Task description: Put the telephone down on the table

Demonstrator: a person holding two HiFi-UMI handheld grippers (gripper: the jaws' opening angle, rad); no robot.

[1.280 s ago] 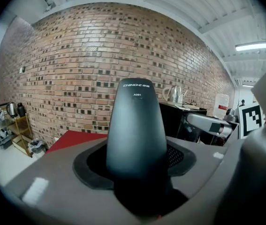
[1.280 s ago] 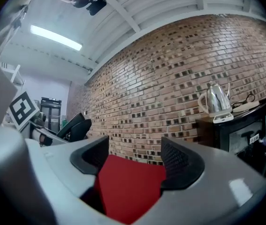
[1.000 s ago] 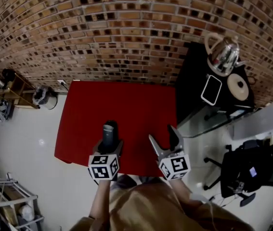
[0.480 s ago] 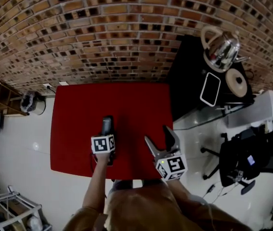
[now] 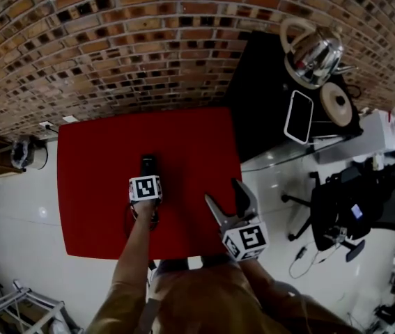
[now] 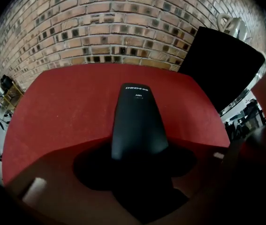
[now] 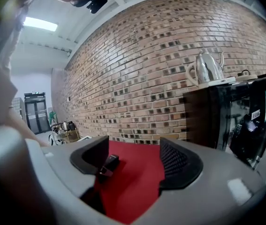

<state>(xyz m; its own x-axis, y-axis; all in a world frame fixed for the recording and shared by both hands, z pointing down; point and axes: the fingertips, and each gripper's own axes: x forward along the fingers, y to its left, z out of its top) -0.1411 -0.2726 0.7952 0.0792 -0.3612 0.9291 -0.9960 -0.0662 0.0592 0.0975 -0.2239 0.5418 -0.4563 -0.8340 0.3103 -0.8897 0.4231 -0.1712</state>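
Note:
The telephone [image 5: 148, 165] is a black handset, held over the middle of the red table [image 5: 93, 186]. My left gripper [image 5: 147, 178] is shut on its near end and points steeply down. In the left gripper view the telephone [image 6: 137, 121] juts forward from the left gripper [image 6: 140, 161] with the red table [image 6: 62, 102] close beneath; whether it touches the cloth I cannot tell. My right gripper [image 5: 223, 192] hangs open and empty over the table's near right part. Between the right gripper's [image 7: 135, 161] spread jaws the telephone [image 7: 109, 162] shows small and tilted at the left.
A brick wall [image 5: 148, 54] runs behind the table. To the right stands a black cabinet [image 5: 260, 103] with a metal kettle [image 5: 313, 51], a white-framed tablet [image 5: 298, 117] and a round disc [image 5: 339, 103]. An office chair [image 5: 350, 207] is further right. White floor [image 5: 16, 214] lies left.
My left gripper has carried the telephone forward and down, from the table's near edge to its middle, tipping steeply down. The right gripper sank a little and stays open.

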